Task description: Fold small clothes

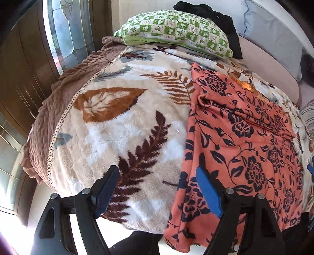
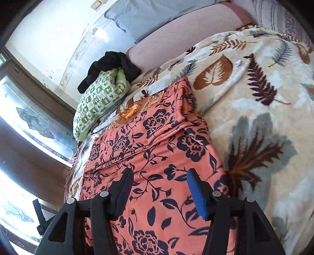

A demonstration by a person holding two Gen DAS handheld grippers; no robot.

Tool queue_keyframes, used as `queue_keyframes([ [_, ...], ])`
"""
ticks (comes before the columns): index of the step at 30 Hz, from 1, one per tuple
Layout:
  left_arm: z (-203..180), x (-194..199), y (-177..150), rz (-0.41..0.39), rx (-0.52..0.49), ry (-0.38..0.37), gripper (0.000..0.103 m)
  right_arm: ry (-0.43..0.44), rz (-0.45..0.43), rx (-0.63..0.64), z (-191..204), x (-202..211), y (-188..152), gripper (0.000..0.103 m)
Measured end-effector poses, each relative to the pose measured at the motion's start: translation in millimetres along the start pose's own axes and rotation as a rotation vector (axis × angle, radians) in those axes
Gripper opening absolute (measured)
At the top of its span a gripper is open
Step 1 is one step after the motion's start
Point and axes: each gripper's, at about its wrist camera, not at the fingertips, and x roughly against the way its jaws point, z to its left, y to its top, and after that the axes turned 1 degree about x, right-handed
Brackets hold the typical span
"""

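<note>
The floral garment (image 1: 241, 141) lay spread lengthwise on the blanket (image 1: 117, 121), one end draped over the bed's edge, apparently hardly folded, while the left gripper (image 1: 159, 188) and right gripper (image 2: 160, 193) hovered over it, both released and empty-jawed.

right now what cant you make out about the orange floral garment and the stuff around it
- Near hem of the orange floral garment: hidden in the right wrist view behind the open right tongs, and draping off the bed edge in the left wrist view.
- Small grey object on the leaf-print fleece blanket: too small to identify.
- Black clothing on the green checked pillow: bunched, type unclear.
- Left tongs: open, off the garment's edge.
</note>
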Motion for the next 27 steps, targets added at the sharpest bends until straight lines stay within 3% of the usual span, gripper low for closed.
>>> queue_keyframes([
  [6,-18.6,-14.0,-21.2,0.104,-0.045,-0.019,0.065,-0.014,0.020,-0.037,-21.9,36.0,-21.4,0.061],
  [8,-24.1,-21.5,-30.4,0.149,-0.066,-0.062,0.042,-0.027,0.045,-0.029,-26.0,44.0,-30.2,0.061],
  [11,-31.7,-29.6,-41.1,0.191,-0.097,-0.093,0.028,-0.043,0.085,-0.017,-33.5,50.3,-42.9,0.061],
  [15,-35.5,-26.8,-45.8,0.170,-0.133,-0.099,0.029,-0.065,0.109,-0.031,-45.1,54.5,-51.6,0.061],
  [16,-34.5,-27.0,-46.8,0.178,-0.129,-0.105,0.039,-0.071,0.116,-0.031,-46.9,54.8,-52.8,0.061],
  [17,-34.4,-27.7,-47.6,0.190,-0.124,-0.114,0.056,-0.075,0.123,-0.030,-48.2,54.8,-54.1,0.061],
  [18,-32.6,-29.2,-46.0,0.193,-0.123,-0.120,0.062,-0.079,0.133,-0.028,-50.5,54.4,-56.0,0.061],
  [19,-33.5,-28.8,-47.3,0.189,-0.127,-0.121,0.066,-0.083,0.148,-0.027,-52.4,52.9,-58.4,0.061],
  [22,-36.0,-31.6,-52.5,0.209,-0.154,-0.131,0.066,-0.100,0.216,-0.025,-57.3,42.9,-71.2,0.061],
  [24,-37.0,-32.0,-55.5,0.200,-0.162,-0.120,0.057,-0.108,0.270,-0.020,-57.1,34.8,-83.2,0.061],
  [26,-35.1,-31.2,-55.4,0.192,-0.154,-0.117,0.033,-0.136,0.264,0.047,-46.1,34.3,-94.3,0.062],
  [27,-34.2,-31.8,-53.5,0.192,-0.137,-0.132,0.025,-0.160,0.273,0.094,-38.4,32.9,-98.6,0.059],
])
